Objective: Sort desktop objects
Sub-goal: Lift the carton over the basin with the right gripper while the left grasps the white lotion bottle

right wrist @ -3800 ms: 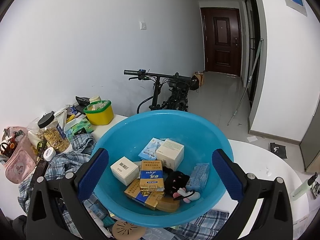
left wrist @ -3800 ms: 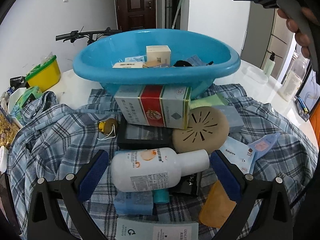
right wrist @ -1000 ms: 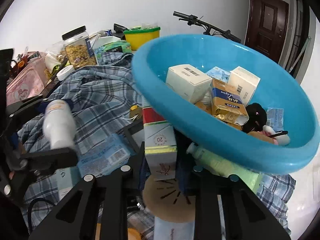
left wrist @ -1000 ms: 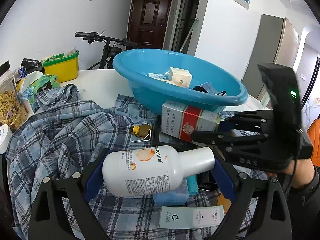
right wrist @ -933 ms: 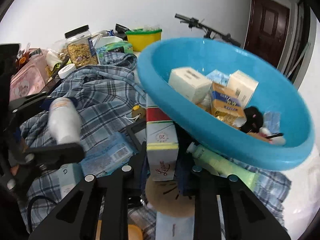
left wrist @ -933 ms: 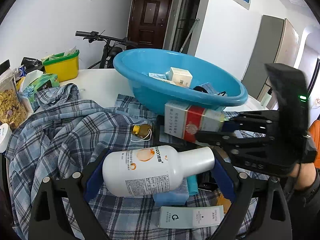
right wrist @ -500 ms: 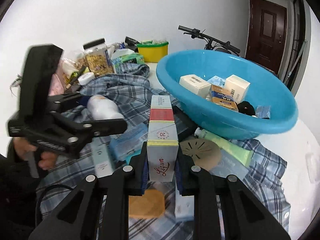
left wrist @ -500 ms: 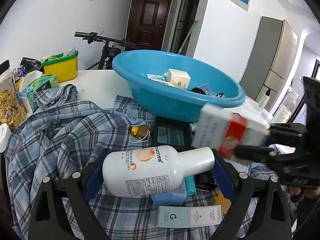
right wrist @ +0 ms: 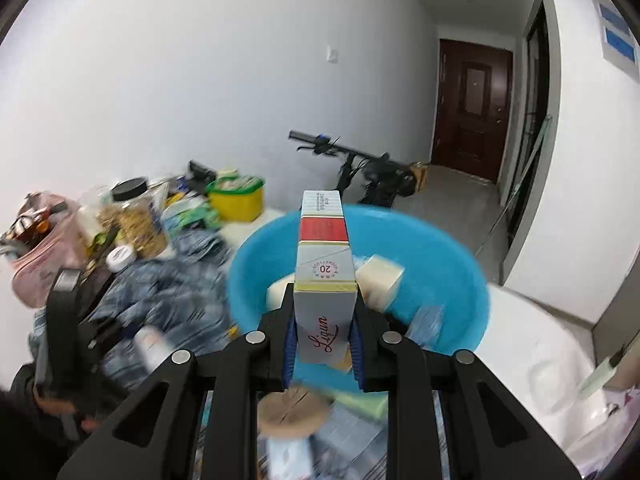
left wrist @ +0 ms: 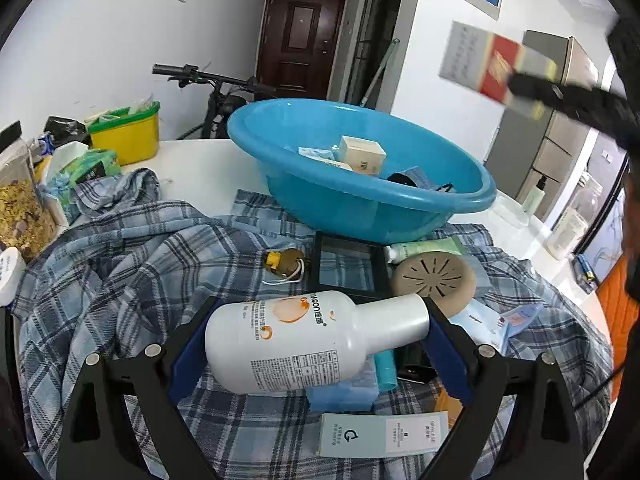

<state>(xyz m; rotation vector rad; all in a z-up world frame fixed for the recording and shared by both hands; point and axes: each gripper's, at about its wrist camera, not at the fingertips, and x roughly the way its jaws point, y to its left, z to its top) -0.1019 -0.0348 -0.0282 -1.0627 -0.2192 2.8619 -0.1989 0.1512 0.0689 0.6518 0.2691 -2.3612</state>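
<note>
Right claw is clamping the long grey-and-red cardboard carton up over the round blue plastic basin. Left claw is gripping the white plastic bottle end to end above the plaid shirt.

Home hallway: entrance door, parked bicycle.

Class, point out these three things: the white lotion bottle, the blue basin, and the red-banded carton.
white lotion bottle [left wrist: 296,340], left wrist view, label on its body.
blue basin [left wrist: 328,196], left wrist view, outer wall.
red-banded carton [right wrist: 324,276], right wrist view, top face.
</note>
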